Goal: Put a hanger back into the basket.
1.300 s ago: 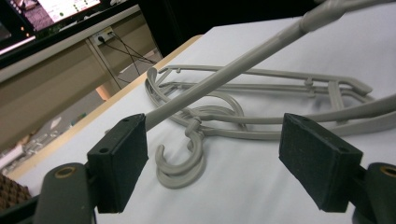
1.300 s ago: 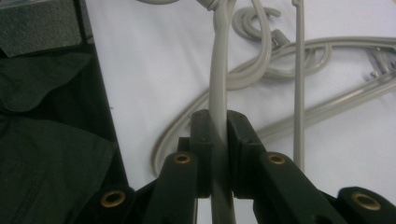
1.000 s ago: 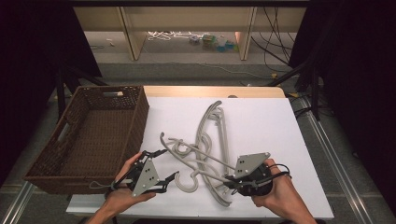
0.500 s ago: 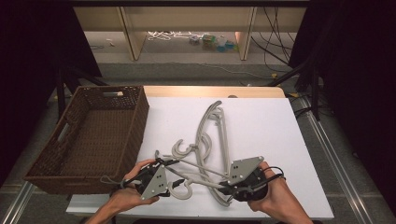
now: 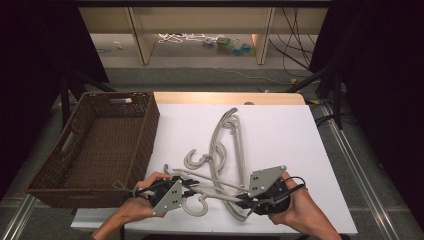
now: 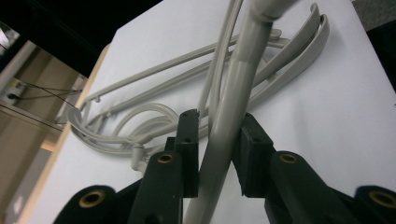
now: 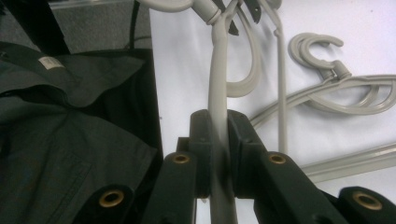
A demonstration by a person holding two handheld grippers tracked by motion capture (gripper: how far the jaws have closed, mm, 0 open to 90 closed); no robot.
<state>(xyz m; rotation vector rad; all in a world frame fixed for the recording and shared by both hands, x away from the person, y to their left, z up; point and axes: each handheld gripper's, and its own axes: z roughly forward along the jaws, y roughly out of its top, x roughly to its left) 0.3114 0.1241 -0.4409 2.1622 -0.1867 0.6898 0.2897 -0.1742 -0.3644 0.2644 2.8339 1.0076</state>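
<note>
two grippers hold same grey hanger (image 5: pixel 215 187) at near edge of white table (image 5: pixel 280 130). left gripper (image 6: pixel 215 154) jaws just closing in, hanger arm runs up between them, right pad touching it, small gap at left pad. right gripper (image 7: pixel 218 154) jaws squeezed tight on thin hanger arm, arm right in middle. more grey hangers (image 5: pixel 227 140) lie in pile just behind. brown basket (image 5: pixel 55 175) sits beside left hand (image 5: pixel 135 202).
</note>
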